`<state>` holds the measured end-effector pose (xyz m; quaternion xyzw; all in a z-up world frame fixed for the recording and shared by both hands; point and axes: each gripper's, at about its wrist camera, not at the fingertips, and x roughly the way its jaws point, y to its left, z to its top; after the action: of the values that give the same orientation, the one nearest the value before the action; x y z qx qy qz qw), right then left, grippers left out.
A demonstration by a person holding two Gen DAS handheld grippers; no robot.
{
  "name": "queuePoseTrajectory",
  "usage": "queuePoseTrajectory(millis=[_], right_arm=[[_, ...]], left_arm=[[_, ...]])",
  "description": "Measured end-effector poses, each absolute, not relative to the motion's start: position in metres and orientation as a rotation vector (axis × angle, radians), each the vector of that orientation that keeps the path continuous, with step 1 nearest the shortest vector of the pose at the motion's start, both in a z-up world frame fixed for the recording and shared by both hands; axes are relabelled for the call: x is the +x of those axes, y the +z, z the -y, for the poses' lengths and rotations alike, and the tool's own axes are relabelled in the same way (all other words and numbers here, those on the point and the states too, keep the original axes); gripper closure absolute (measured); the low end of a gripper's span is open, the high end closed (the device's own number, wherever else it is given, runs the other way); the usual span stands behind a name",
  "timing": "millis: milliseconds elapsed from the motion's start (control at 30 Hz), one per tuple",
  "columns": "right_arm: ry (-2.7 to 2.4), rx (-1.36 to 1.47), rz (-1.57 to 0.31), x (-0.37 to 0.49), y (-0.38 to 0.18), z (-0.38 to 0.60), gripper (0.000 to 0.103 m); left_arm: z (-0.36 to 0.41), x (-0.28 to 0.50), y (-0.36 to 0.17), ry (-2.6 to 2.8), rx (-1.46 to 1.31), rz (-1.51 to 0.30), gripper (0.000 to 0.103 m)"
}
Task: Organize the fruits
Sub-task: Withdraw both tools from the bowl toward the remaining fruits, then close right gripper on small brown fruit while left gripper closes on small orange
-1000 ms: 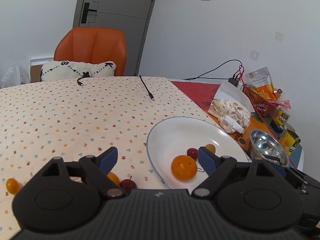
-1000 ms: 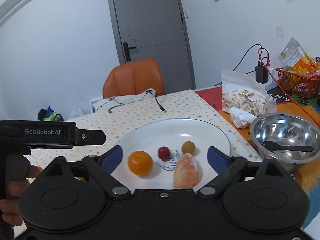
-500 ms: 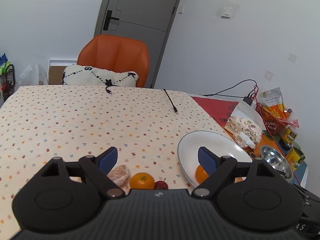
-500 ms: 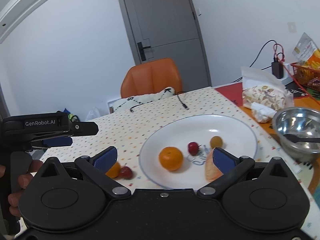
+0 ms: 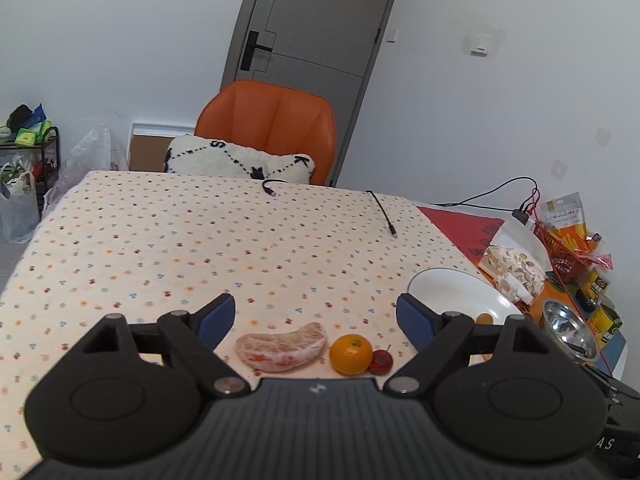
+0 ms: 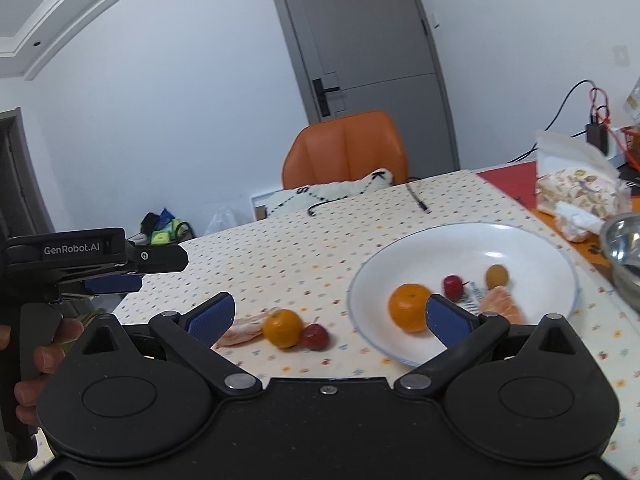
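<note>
On the dotted tablecloth lie a peeled citrus segment (image 5: 281, 346), a small orange (image 5: 351, 354) and a red cherry-like fruit (image 5: 381, 361), just ahead of my open, empty left gripper (image 5: 316, 314). The white plate (image 6: 520, 240) holds an orange (image 6: 408, 306), a red fruit (image 6: 453, 286), a yellow-brown fruit (image 6: 497, 276) and a peeled segment (image 6: 502, 304). My right gripper (image 6: 330, 314) hangs open and empty over the plate's left rim. The loose orange (image 6: 282, 328) and red fruit (image 6: 315, 336) show in the right wrist view too.
A steel bowl (image 5: 568, 330) with a spoon sits right of the plate (image 5: 452, 288), beside a paper bag (image 5: 512, 264), cans and a red basket (image 5: 560, 248). Cables (image 5: 382, 214) lie at the far table edge. An orange chair (image 5: 266, 132) with a cushion stands behind.
Both grippers have pulled back and swung left. The loose segment, orange and red fruit now sit centred ahead of the left gripper; the plate has slid right in both views.
</note>
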<state>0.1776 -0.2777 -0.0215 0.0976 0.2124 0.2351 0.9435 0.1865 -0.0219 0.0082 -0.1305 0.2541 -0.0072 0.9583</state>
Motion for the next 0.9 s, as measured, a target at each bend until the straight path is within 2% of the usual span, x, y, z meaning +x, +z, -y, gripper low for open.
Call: queuePoseTrajectory(millis=[667,900], right_arm=[[0.6,0.154,-0.481,0.173,-0.032,0.231,0.0],[0.638,0.137,-0.497,0.171,-0.035,0.214,0.005]], left_arm=[[-0.023,0.16,-0.015,0.061,-0.314,-0.546,0.017],[-0.034,0.154,-0.026,0.061,-0.341,-0.558,0.017]])
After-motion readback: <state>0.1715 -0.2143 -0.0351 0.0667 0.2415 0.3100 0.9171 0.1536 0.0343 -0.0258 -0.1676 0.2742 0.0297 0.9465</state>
